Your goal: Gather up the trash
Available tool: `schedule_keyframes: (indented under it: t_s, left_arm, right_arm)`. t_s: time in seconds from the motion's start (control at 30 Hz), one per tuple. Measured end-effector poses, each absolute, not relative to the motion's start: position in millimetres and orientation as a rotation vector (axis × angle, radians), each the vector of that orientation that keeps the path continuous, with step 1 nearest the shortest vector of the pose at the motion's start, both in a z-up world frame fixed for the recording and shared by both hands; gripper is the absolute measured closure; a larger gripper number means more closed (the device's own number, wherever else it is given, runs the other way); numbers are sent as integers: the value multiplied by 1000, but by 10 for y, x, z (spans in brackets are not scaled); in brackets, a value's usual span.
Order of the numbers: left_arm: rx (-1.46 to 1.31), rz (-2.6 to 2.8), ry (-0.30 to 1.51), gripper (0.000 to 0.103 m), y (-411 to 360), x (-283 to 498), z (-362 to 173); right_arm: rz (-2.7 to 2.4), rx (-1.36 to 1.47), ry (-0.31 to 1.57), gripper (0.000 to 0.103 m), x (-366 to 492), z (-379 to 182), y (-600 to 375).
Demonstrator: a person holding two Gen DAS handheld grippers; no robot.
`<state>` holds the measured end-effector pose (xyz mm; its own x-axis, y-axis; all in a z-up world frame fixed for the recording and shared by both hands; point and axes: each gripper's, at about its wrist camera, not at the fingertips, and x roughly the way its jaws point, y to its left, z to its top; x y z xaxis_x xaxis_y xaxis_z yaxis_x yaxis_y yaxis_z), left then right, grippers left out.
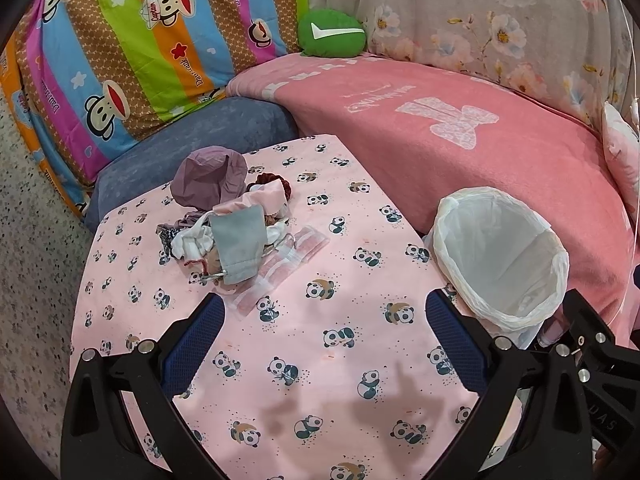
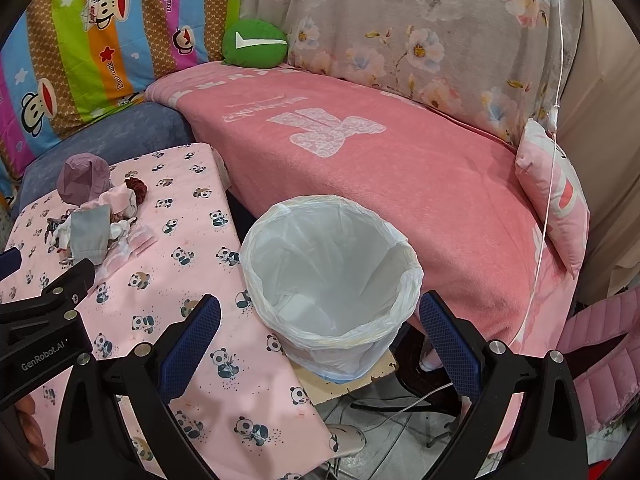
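Observation:
A heap of trash (image 1: 228, 224) lies on the pink panda tablecloth (image 1: 304, 352): a mauve crumpled bag (image 1: 208, 178), a grey pouch (image 1: 239, 246), white scraps and a pink striped wrapper (image 1: 280, 268). The same heap (image 2: 96, 220) shows at the left of the right wrist view. A bin lined with a white bag (image 1: 500, 256) stands at the table's right edge, and it looks empty (image 2: 332, 280). My left gripper (image 1: 326, 308) hovers open over the cloth, short of the heap. My right gripper (image 2: 320, 312) is open just in front of the bin.
A pink blanket (image 2: 380, 168) covers the sofa behind the table, with a green cushion (image 2: 254, 44), a striped monkey-print quilt (image 1: 120, 60) and a pink pillow (image 2: 560, 196). Cables and the floor (image 2: 400, 420) lie below the bin. A thin white cord (image 2: 548, 184) hangs at the right.

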<state>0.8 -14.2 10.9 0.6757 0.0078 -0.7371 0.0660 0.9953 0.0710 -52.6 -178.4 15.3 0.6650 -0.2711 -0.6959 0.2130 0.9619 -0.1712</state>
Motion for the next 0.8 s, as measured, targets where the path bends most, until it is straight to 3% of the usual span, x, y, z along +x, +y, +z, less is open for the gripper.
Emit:
schedule_keyframes:
  t_s: [0.8]
  left_arm:
    - [102,-37,823,7,-179,1,127]
  right_arm:
    - [-279,-76,796,6,-547,152,-1784]
